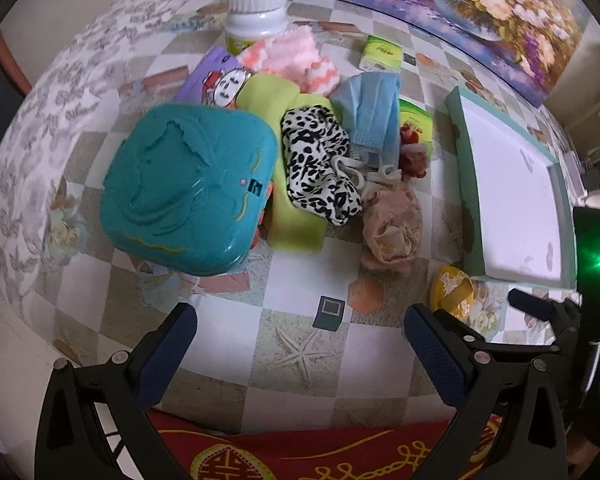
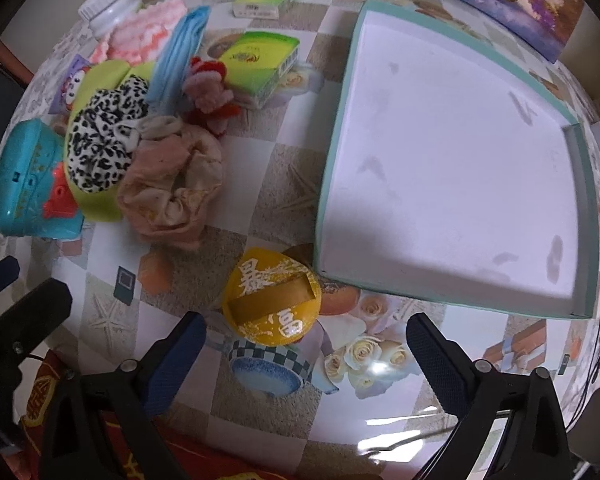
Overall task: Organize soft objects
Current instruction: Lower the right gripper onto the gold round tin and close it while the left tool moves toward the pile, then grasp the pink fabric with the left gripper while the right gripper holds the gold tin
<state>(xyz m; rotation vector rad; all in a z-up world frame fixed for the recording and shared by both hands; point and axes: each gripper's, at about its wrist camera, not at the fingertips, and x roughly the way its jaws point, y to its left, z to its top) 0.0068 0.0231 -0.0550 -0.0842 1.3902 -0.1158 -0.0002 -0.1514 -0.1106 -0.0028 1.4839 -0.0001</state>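
Right wrist view shows the soft things bunched in a heap at the left of the surface point(image 2: 260, 208): a crumpled beige-pink cloth point(image 2: 172, 196) at the near edge, a leopard-print cloth point(image 2: 104, 140) lying on a lime-green folded cloth point(image 2: 100, 200), a blue face mask point(image 2: 180, 52), a red and pink plush point(image 2: 210, 88) and a pink fluffy cloth point(image 2: 144, 32) farther back. All look light and limp; I judge they will sag and trail when lifted, so a pinch on a thick bunched fold, such as the beige cloth's raised ridge, should hold better than an edge. The shallow white tray with teal rim point(image 2: 332, 160) lies to the right, apart from the heap, with nothing in it. A yellow round lid point(image 2: 272, 300) with white Chinese characters, too stylised to read surely, sits just ahead of the right gripper point(image 2: 306, 330), whose jaws stand wide with nothing between them. Two green boxes point(image 2: 260, 60) carry print too small to read. From the left wrist view, the left gripper point(image 1: 300, 322) is likewise spread wide and holds nothing, facing a teal plastic case point(image 1: 188, 188) beside the heap and a white jar point(image 1: 256, 4) behind.
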